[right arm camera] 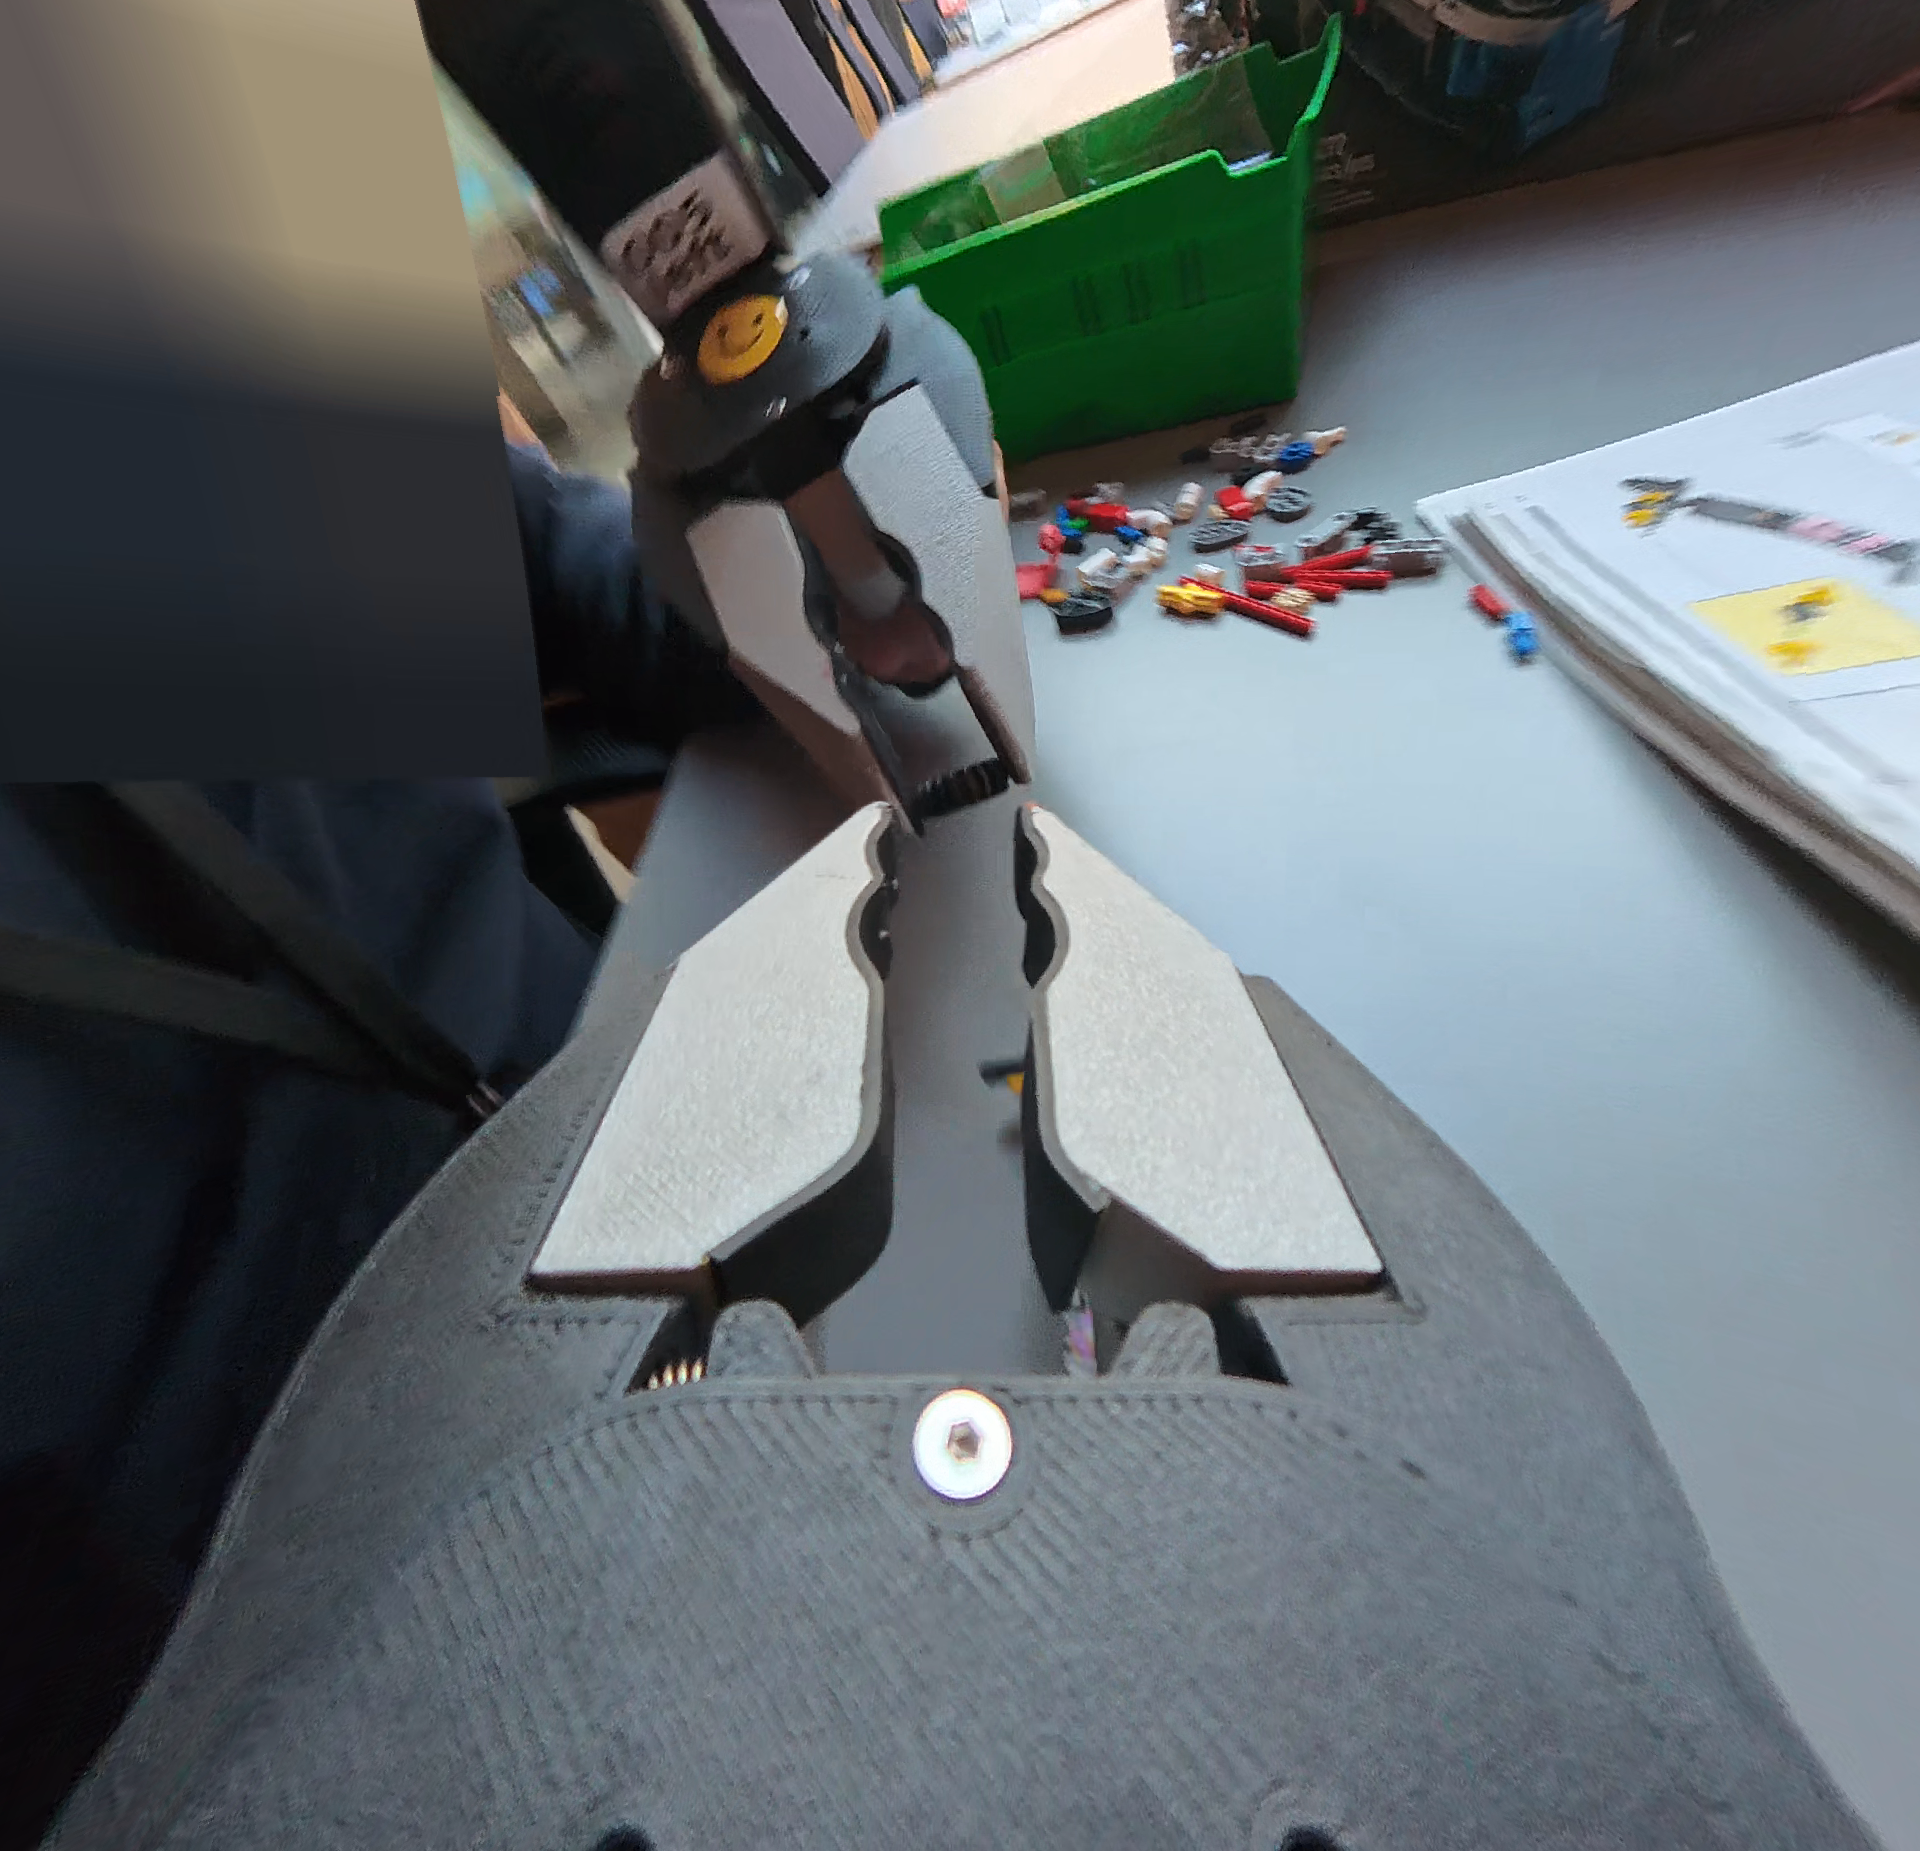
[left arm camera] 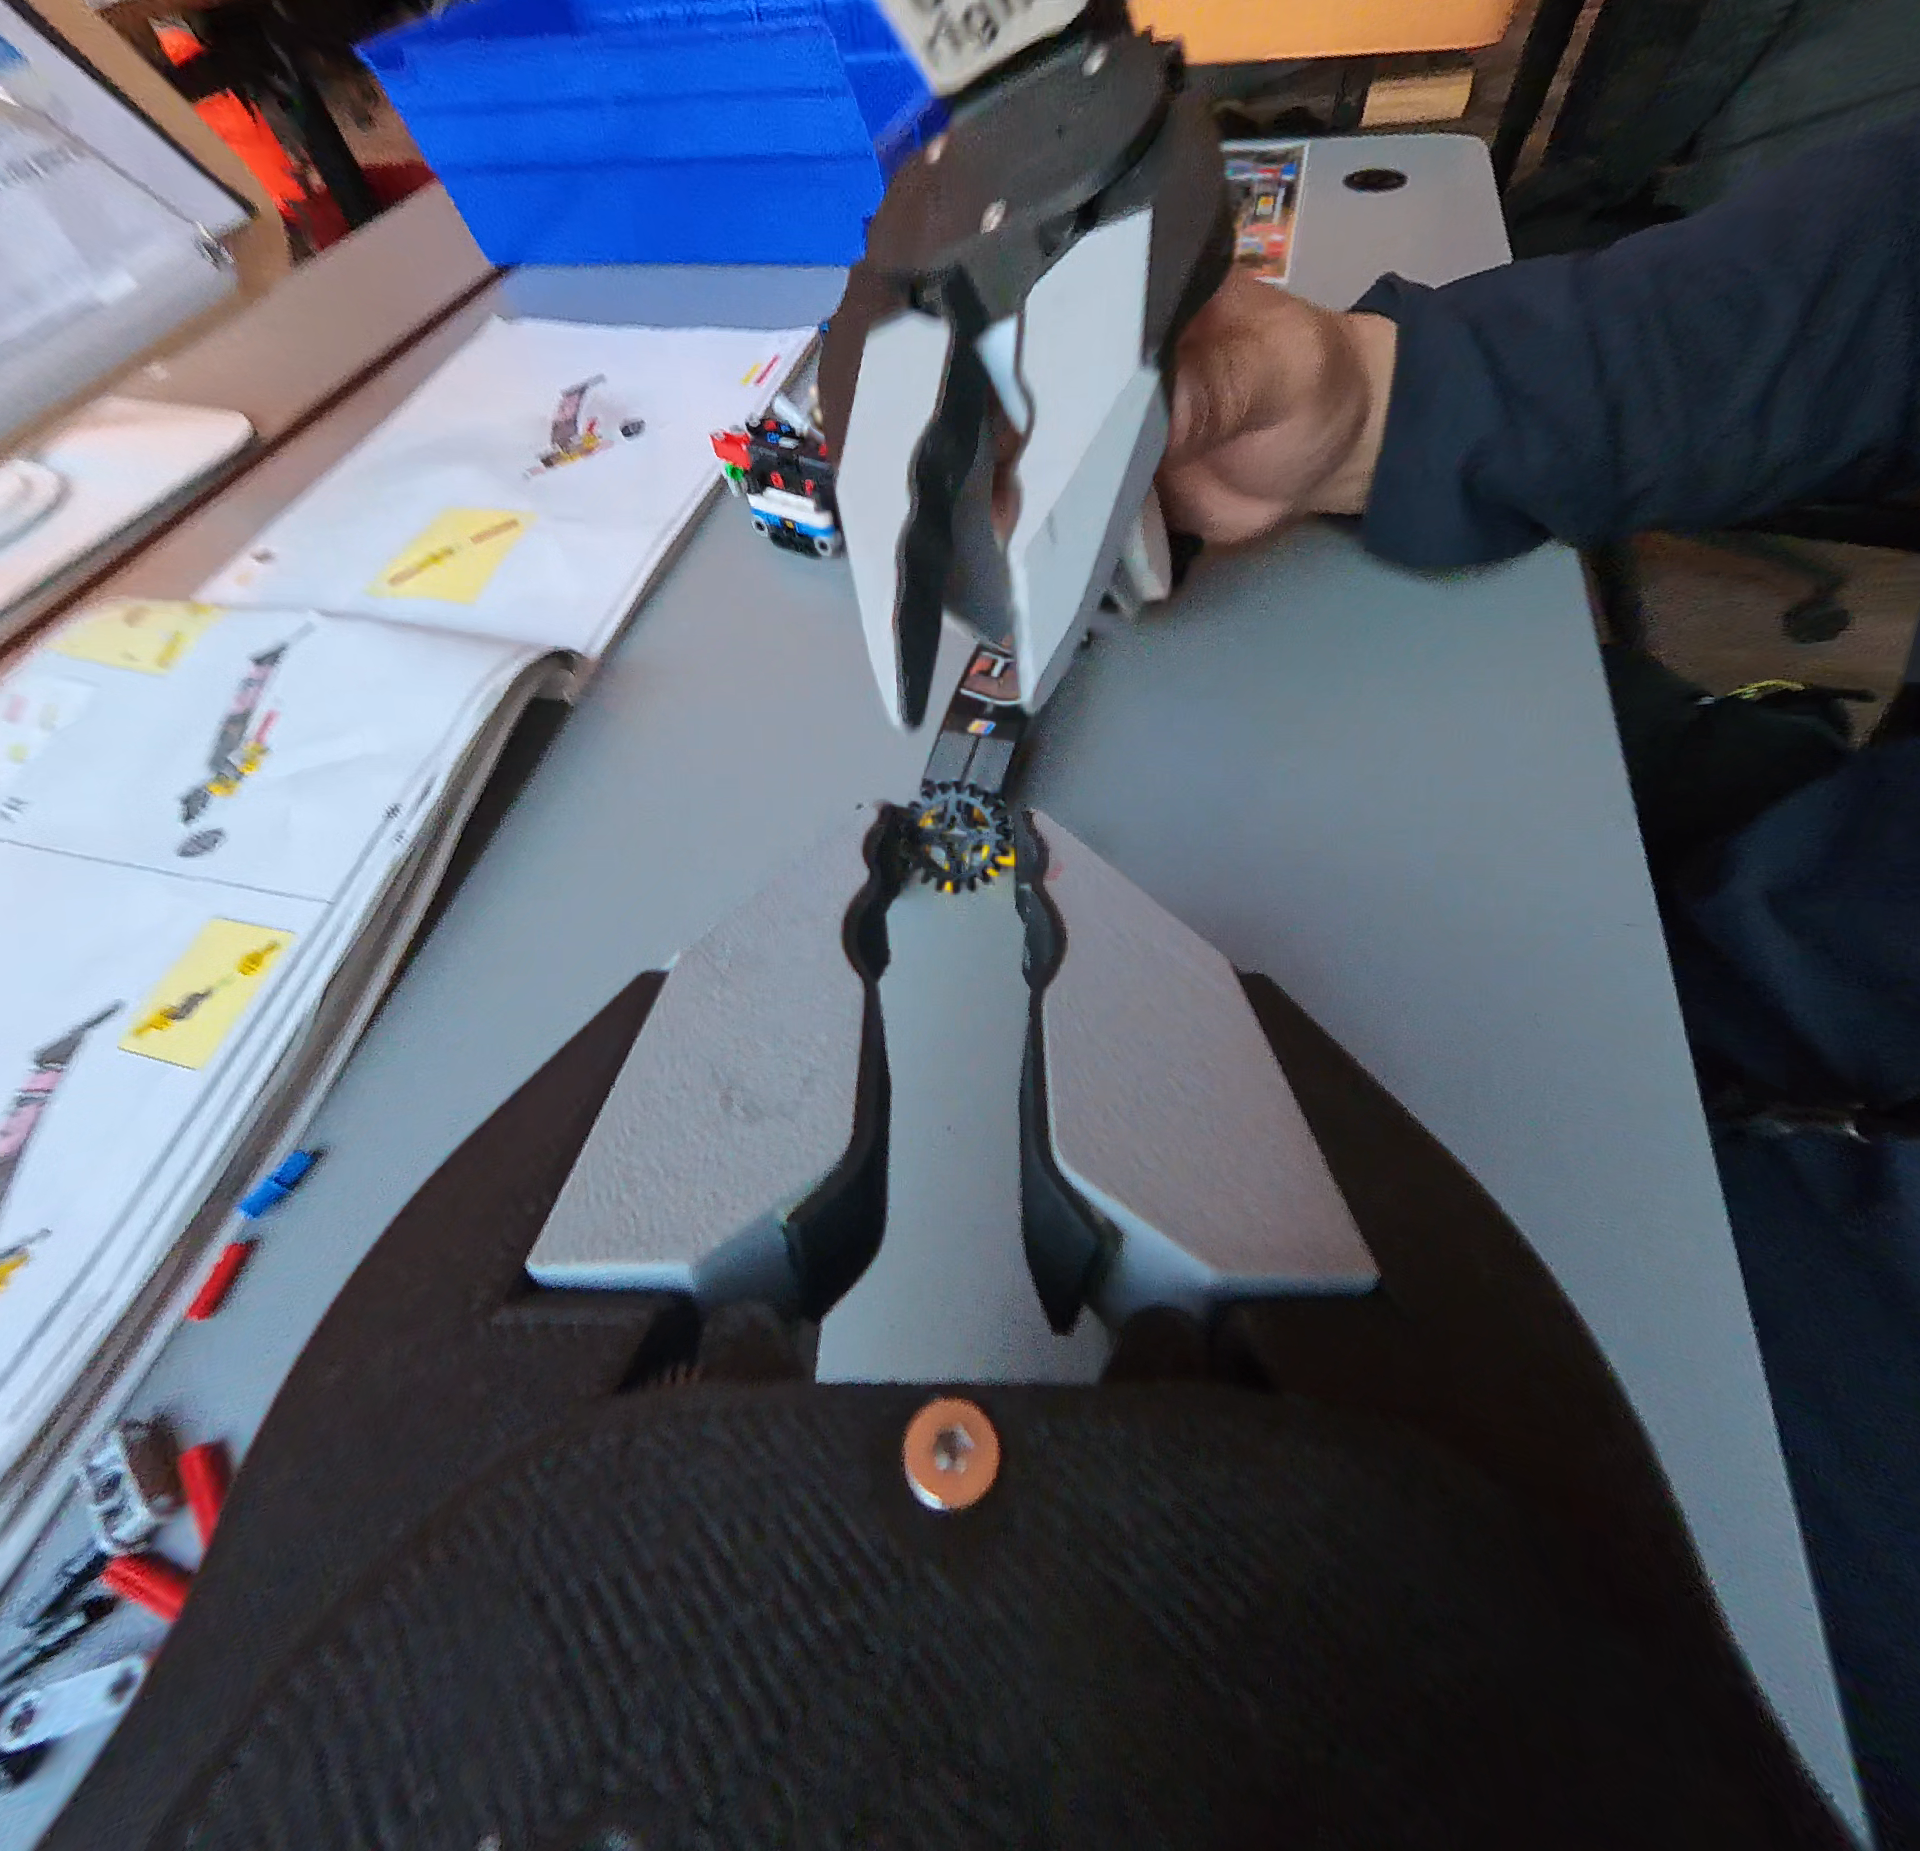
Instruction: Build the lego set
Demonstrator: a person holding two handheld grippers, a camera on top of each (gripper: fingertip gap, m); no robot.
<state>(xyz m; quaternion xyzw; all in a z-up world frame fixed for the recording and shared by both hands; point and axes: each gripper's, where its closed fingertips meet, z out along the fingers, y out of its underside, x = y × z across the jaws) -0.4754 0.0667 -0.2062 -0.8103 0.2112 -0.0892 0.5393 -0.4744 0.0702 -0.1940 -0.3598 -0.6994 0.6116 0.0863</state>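
- The gear (left arm camera: 956, 837), black with yellow behind it, sits between the left claw (left arm camera: 954, 845) tips, gripped over the desk (left arm camera: 1351, 866).
- A dark strip (left arm camera: 971, 752) lies just beyond.
- The right claw (left arm camera: 961, 705) hovers above, parted, holding nothing.

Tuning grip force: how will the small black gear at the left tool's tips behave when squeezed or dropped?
The black gear looks like rigid plastic, so likely stiff and light. Its toothed rim between the left tool's pads may pivot rather than slip. Round, it could roll if freed on the grey table.
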